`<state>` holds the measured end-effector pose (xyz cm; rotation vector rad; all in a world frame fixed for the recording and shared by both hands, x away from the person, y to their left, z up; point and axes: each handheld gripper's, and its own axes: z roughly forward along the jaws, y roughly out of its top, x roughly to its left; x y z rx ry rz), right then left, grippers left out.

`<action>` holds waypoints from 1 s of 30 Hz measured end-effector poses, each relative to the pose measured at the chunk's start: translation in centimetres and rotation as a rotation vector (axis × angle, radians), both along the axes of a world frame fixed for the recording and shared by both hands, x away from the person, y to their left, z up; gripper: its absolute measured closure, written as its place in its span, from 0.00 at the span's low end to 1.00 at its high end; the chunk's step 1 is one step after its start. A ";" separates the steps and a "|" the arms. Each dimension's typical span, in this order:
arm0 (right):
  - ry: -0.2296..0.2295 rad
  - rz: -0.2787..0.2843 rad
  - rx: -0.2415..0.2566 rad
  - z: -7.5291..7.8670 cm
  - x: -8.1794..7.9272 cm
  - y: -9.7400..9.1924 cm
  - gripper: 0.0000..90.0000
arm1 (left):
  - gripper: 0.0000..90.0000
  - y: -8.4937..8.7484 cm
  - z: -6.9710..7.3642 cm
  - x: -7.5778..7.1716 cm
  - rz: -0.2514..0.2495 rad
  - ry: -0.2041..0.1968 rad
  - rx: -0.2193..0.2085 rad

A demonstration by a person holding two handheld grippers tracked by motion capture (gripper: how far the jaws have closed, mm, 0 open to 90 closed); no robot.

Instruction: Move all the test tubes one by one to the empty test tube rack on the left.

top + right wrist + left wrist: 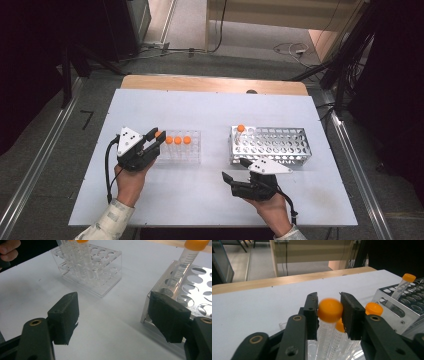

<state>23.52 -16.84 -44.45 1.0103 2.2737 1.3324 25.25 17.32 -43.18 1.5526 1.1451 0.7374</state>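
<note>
White table (pixel 210 107) across the middle of the high view, long edges running left to right, wooden strip along its far side, bare surface on all sides of the work.

Two racks side by side at mid-frame, well apart: clear plastic tube rack (pixel 194 154) left of centre, perforated metal rack (pixel 295 145) right of centre, open table between them.

Left gripper (pixel 159 136) at the left end of the clear plastic tube rack, reaching in from the lower left. Right gripper (pixel 233 169) low and right of centre, just beside the metal rack's near left corner, jaws spread wide with nothing between them.

Row of orange-capped tubes (pixel 178 141) upright along the far side of the clear plastic tube rack. One lone tube (pixel 240 131) leaning slightly in the metal rack's upper-left corner hole, all other holes there free.

Held tube (pixel 329 311) at the leftmost end of that row, long axis upright, lower part down in the rack. Pads pinching its orange cap from both sides, as far as the blur on the cap allows.

Judged crux: metal rack to the right of the held tube, left gripper the nearer. Straight up along the tube's axis first, clear of the rack holes and of the neighbouring caps close beside it, then rightward over open table. Main risks: dragging the light clear rack, a slipping cap grip.
</note>
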 end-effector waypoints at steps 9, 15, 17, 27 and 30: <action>-0.002 -0.002 -0.001 0.0 0.0 0.0 0.26 | 0.68 0.2 0.1 -0.3 -0.003 -0.002 -0.022; -0.005 -0.013 -0.002 0.0 0.1 -0.2 0.26 | 0.55 0.3 0.4 -0.8 -0.024 0.013 -0.068; -0.011 -0.023 -0.003 0.0 0.2 -0.3 0.26 | 0.48 0.2 0.5 -1.1 -0.031 0.016 -0.076; -0.063 -0.117 -0.007 -0.1 1.8 -0.7 0.30 | 0.35 -1.1 0.1 -4.8 -0.042 -0.001 -0.093; -0.068 -0.155 -0.011 -0.4 2.9 -0.6 0.32 | 0.35 -1.3 -0.2 -5.5 -0.054 0.002 -0.071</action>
